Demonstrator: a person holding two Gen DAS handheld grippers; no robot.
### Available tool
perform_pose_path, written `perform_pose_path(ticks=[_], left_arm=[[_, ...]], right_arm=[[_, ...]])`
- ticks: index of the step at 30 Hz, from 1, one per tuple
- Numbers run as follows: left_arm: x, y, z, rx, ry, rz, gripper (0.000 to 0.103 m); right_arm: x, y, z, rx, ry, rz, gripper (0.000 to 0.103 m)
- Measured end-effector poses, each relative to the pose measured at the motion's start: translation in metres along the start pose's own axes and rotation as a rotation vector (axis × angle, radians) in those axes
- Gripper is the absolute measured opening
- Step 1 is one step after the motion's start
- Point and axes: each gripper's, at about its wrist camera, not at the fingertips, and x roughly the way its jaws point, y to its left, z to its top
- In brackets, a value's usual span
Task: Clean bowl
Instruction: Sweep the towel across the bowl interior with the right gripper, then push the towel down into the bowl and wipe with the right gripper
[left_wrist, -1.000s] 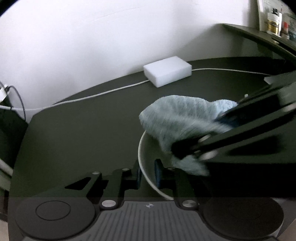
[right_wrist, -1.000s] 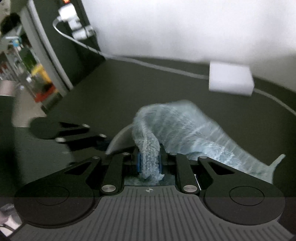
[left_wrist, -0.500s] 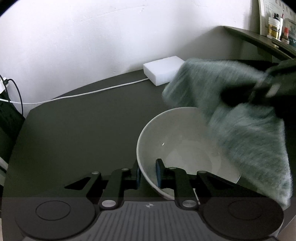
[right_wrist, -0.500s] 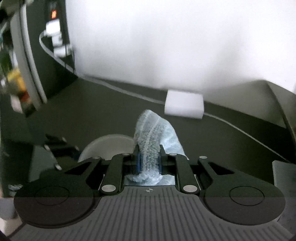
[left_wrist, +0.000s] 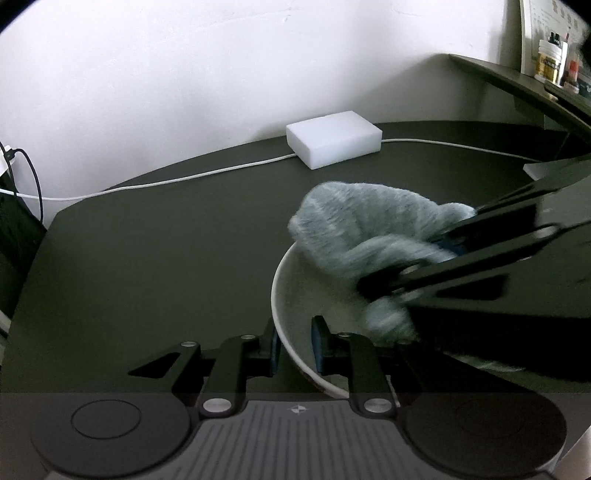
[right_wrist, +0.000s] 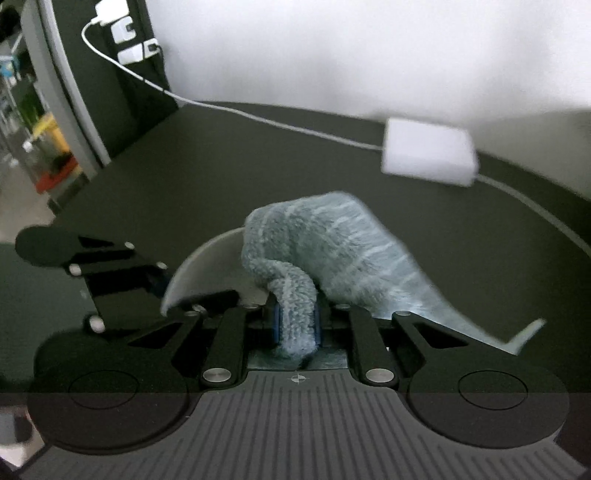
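Because your left gripper (left_wrist: 294, 341) is clamped on the near rim of the bowl (left_wrist: 291, 295) at lower centre of the left view, pinning it to the table (left_wrist: 166, 258), your right gripper (right_wrist: 296, 326), clenched on the blue cloth (right_wrist: 332, 251), can scrub inside.

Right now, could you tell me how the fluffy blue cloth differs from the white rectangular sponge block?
The fluffy blue cloth is crumpled and striped; the white rectangular sponge block is plain and crisp-edged. The cloth is pinched in the right gripper over the white bowl; the block lies untouched by the wall. Both look like cleaning items.
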Motion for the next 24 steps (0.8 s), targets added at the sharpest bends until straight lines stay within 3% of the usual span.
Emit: perform_pose_path(ticks=[7, 13, 16, 19, 24], left_arm=[[-0.003, -0.005, -0.001, 0.004, 0.017, 0.026, 0.021], [-0.011, -0.002, 0.013, 0.055, -0.035, 0.049, 0.028], [-0.004, 0.001, 0.025, 0.107, -0.034, 0.016, 0.031], [0.006, 0.005, 0.025, 0.113, -0.004, -0.034, 0.016], [0.000, 0.004, 0.011, 0.054, 0.005, -0.019, 0.011]], right_arm=[[-0.062, -0.018, -0.007, 0.038, -0.144, -0.050, 0.018], [-0.065, -0.017, -0.011, 0.039, -0.144, 0.014, 0.018], [-0.058, -0.014, -0.011, 0.036, -0.135, 0.034, 0.018], [-0.050, -0.010, -0.012, 0.033, -0.125, 0.044, 0.018], [-0.035, -0.004, -0.008, 0.028, -0.108, 0.075, 0.018]])
